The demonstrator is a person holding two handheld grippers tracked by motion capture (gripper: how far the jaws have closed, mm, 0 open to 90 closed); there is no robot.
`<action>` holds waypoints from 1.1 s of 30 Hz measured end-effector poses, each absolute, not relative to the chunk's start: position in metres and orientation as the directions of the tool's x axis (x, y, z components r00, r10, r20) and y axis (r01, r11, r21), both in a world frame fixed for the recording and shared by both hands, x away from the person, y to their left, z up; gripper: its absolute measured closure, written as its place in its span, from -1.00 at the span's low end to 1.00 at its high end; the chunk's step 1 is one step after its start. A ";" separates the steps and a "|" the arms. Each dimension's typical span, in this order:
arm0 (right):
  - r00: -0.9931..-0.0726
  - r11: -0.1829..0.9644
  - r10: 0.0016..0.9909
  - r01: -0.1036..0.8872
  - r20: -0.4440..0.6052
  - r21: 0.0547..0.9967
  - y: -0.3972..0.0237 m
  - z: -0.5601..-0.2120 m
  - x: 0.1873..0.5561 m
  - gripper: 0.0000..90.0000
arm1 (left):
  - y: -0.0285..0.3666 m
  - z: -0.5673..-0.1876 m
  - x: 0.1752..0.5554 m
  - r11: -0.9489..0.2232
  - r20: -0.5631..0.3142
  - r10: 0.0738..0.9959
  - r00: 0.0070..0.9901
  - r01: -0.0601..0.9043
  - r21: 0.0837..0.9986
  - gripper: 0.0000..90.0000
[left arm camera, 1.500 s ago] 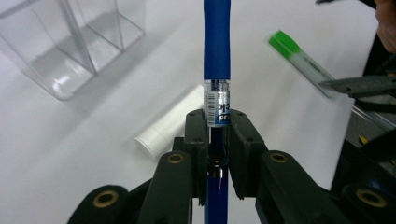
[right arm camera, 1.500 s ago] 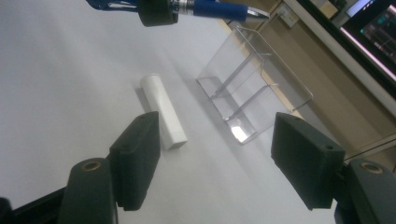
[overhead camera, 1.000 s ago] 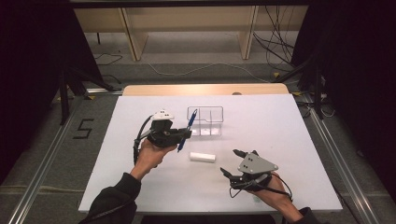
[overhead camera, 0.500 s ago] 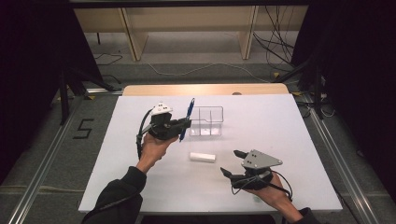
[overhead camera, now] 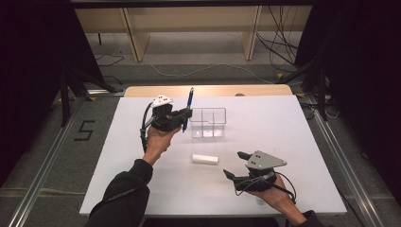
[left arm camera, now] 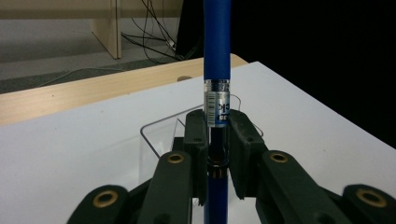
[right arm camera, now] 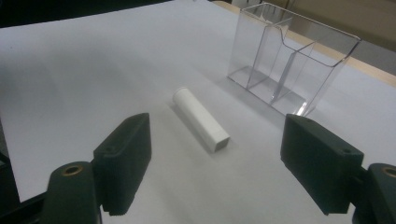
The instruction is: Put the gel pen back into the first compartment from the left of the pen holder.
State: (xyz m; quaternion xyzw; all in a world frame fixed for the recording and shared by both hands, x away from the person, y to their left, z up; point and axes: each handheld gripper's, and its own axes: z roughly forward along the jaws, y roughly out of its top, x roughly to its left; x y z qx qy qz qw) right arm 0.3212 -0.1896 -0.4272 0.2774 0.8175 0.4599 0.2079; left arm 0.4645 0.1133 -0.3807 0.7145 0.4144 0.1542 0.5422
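A: Left gripper (overhead camera: 185,115)?
B: Fingers (left arm camera: 196,135) clamped on the upright blue pen (left arm camera: 217,56); clear organizer (overhead camera: 208,122) just beyond.
A: Right gripper (overhead camera: 236,165)?
B: Fingers (right arm camera: 123,156) apart, just opening; white eraser (right arm camera: 201,119) on the worktop (overhead camera: 293,127) ahead, untouched.

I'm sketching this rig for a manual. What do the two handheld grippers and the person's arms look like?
Both are black, with blocky black jaws on linked arms joined by brass-coloured pins. The left gripper carries a small white plate on top; the right gripper carries a grey three-cornered plate. A black cable loops from the left one, and another trails from the right. The person wears dark long sleeves.
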 end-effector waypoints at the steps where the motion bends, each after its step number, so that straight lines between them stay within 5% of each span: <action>1: -0.761 0.424 0.643 0.265 -0.082 0.866 -0.189 -0.428 0.321 -0.45 | 0.114 -0.380 0.466 -0.060 -0.232 0.760 0.607 0.422 0.905 0.75; 33: -0.772 0.444 0.629 0.263 -0.089 0.856 -0.187 -0.430 0.322 -0.50 | 0.086 -0.383 0.506 -0.029 -0.224 0.791 0.570 0.401 0.916 0.75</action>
